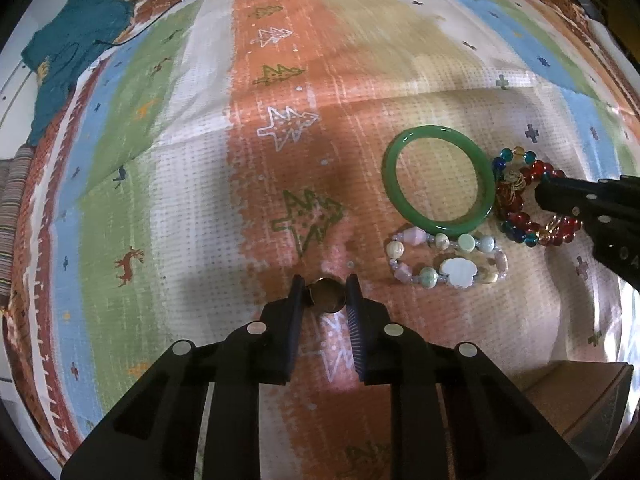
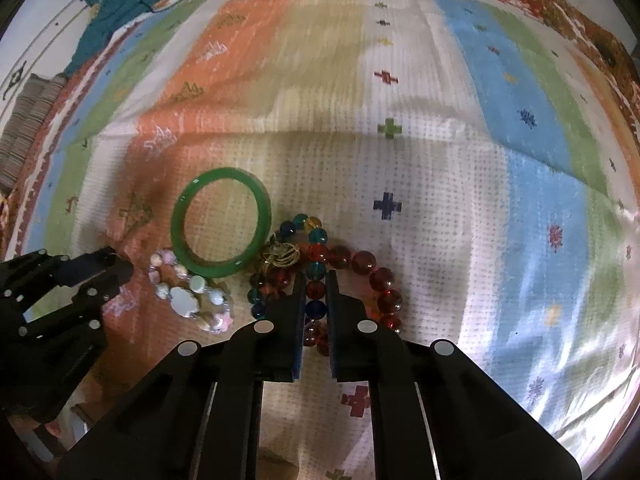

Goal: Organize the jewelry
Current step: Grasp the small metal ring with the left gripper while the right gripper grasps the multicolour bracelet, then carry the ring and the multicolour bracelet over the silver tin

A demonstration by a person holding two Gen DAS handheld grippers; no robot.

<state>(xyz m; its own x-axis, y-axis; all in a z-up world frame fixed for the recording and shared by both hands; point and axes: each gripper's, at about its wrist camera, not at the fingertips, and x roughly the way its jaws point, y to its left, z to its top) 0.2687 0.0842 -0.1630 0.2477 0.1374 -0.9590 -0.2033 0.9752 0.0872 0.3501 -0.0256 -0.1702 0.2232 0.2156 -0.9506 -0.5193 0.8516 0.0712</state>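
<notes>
In the left wrist view my left gripper [image 1: 325,286] points down at the patterned cloth, shut on a small round brass-coloured ring [image 1: 327,296] held between its tips. To its right lie a green bangle [image 1: 436,131], a pastel bead bracelet [image 1: 460,268] and a red and blue bead bracelet [image 1: 516,216]. In the right wrist view my right gripper [image 2: 316,280] is shut on the red and blue bead bracelet [image 2: 364,262], with beads pinched between its pads. The green bangle [image 2: 216,269] and pastel bracelet [image 2: 184,300] sit just left of it.
A colourful striped cloth [image 1: 280,140] covers the surface. A teal garment [image 1: 76,40] and a thin black cable [image 1: 160,20] lie at the far left. A cardboard box corner [image 1: 572,392] shows at the lower right. Striped fabric [image 1: 12,208] lies at the left edge.
</notes>
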